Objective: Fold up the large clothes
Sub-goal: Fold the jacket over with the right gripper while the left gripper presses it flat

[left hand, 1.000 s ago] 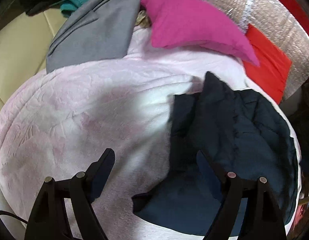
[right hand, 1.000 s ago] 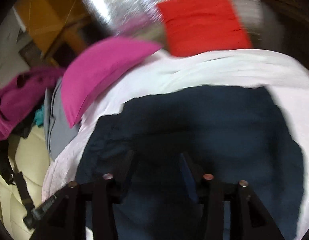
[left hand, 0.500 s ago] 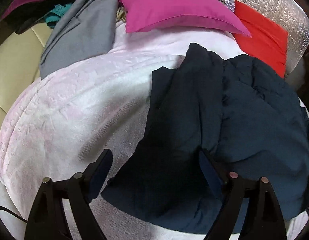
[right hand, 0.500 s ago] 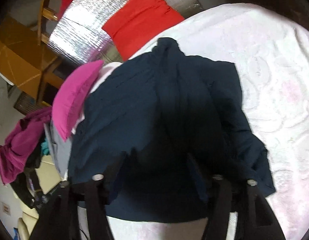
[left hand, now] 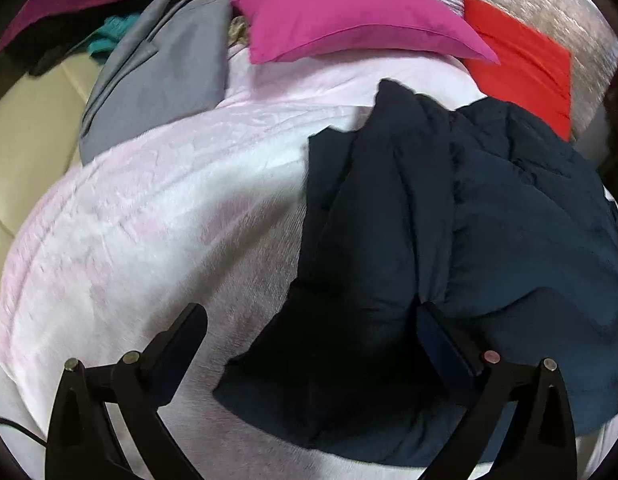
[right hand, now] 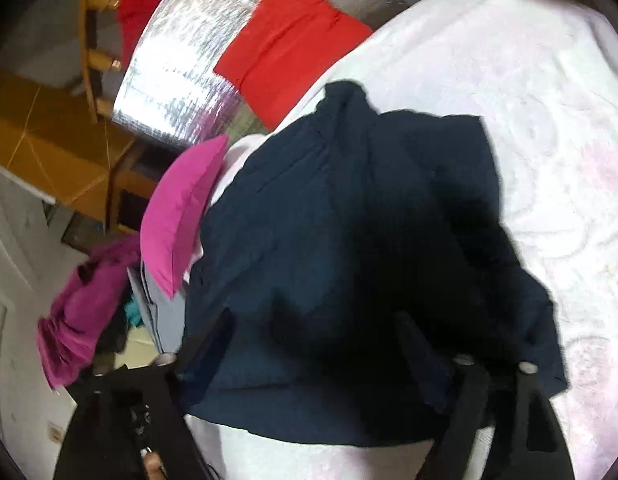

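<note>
Lower folds of navy garment lost in shadow. Lying crumpled on pink blanket. Left gripper opening wide above its edge; right gripper closing over it, grip unclear.

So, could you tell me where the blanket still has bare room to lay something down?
Bare pink blanket lies between the grey garment and the navy garment, and again beyond the navy garment's far side in the right wrist view. The top edge is crowded: magenta pillow, red cloth.
</note>
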`<state>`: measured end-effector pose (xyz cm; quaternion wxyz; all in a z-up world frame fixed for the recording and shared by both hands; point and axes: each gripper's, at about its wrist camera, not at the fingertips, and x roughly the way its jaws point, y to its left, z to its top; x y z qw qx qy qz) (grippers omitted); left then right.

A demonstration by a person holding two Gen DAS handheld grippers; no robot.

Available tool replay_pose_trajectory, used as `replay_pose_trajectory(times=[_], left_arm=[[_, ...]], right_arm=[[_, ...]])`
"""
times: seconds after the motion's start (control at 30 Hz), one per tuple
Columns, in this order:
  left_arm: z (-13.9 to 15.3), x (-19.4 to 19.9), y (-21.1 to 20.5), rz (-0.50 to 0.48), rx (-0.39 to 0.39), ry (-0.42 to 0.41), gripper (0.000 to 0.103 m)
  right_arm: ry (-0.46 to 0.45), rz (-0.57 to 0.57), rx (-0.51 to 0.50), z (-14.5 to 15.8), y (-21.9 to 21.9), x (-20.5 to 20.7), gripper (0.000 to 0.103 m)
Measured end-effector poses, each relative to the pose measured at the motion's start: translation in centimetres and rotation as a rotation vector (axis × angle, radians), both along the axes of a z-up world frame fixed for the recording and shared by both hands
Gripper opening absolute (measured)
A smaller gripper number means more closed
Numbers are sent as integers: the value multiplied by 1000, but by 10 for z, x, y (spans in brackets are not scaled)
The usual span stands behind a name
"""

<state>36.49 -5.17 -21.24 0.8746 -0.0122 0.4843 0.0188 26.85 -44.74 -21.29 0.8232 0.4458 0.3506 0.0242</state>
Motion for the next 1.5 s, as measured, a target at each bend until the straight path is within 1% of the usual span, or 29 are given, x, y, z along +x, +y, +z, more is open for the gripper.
replay_pose_trajectory(times=[0.07,0.13,0.2,0.23,0.3,0.33,0.37,0.4,0.43,0.53,0.6,0.63,0.67,0.7,0.73,0.8,0.87,0.97,1.03,1.17,1.23,1.3,1.37,1.4,1.43,1.5], left_arm=[[18,-6,0,4,1,-72,103],[38,-19,-3,-1,4,-173,103],[45,-24,-9,-41,-9,-200,103],[44,-23,-13,-64,-15,-193,103],[34,-20,-19,-96,-11,-150,103],[24,-15,-23,-115,2,-96,103],[16,-12,-26,-128,8,-58,103],[6,-8,-29,-143,17,-21,103],[2,-8,-29,-148,20,-15,103],[9,-11,-27,-147,6,-21,103],[18,-14,-23,-145,-11,-61,103],[24,-16,-18,-138,-27,-81,103],[29,-17,-12,-133,-55,-94,103],[32,-17,-7,-132,-84,-101,103],[35,-17,2,-130,-133,-103,103],[33,-15,12,-121,-189,-85,103],[28,-9,24,-110,-232,-49,103],[23,1,39,-95,-256,-35,103],[19,6,47,-96,-290,-23,103],[9,12,60,-101,-398,12,103],[2,20,62,-106,-453,30,103],[-4,26,64,-107,-477,56,103],[-15,33,63,-101,-494,101,103],[-20,36,62,-95,-507,124,103],[-27,38,60,-90,-530,151,103],[-28,38,57,-88,-537,142,103]], right_arm=[[-18,7,-89,16,2,-4,62],[-29,9,-154,28,5,-7,50],[-29,20,-170,31,7,-6,49],[-15,24,-172,28,7,-5,47],[75,24,-177,12,6,4,47],[103,32,-153,3,2,8,41],[124,25,-120,-7,-1,11,35],[124,23,-104,-11,-5,10,33],[116,25,-79,-11,-8,9,33],[69,25,-55,-1,-15,3,33],[27,10,-72,10,-22,-4,34],[10,-8,-83,14,-28,-8,45],[-5,-31,-81,16,-36,-14,65],[-14,-47,-71,18,-44,-16,76],[-20,-65,-65,17,-50,-20,82],[-9,-79,-51,13,-59,-21,82],[9,-69,-24,4,-64,-20,82],[56,-52,-23,-11,-70,-13,82],[70,-23,-11,-17,-73,-6,82],[88,31,1,-30,-73,5,82],[83,59,33,-38,-73,10,82],[63,67,61,-43,-76,13,82],[37,81,100,-46,-76,17,82],[14,98,146,-49,-74,19,82],[5,109,168,-51,-71,22,82],[21,122,104,-49,-62,29,82]])
